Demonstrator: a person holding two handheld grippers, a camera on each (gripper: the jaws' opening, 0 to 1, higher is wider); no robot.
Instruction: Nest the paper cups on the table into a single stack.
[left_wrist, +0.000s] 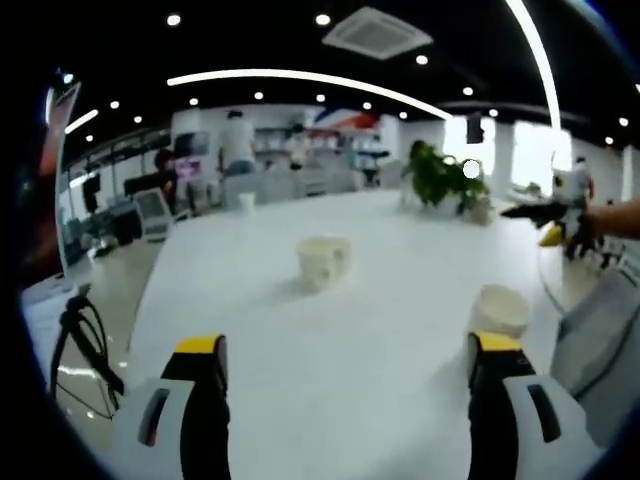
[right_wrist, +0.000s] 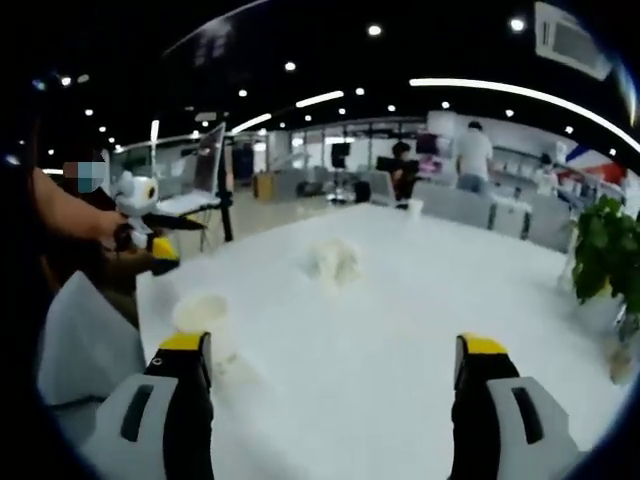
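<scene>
Cups: two white paper cups stand upright on the white table. The middle cup sits out toward the table's centre; the near cup stands close to the table's edge on the person's side, well apart from the other.
Far cup: a small white cup near the table's far edge, too small to judge.
Left gripper: jaws wide apart, holding nothing, low over the table short of both cups.
Right gripper: jaws wide apart, empty; the near cup lies just beyond its left jaw.
Handling: likely very light, thin-walled and easy to crush or tip; the rolled rim is probably the stiffest part.
Where to hold: across the upper wall just under the rim, squeezing gently, keeping the cup upright for nesting.
Other things: a potted plant at the far edge.
</scene>
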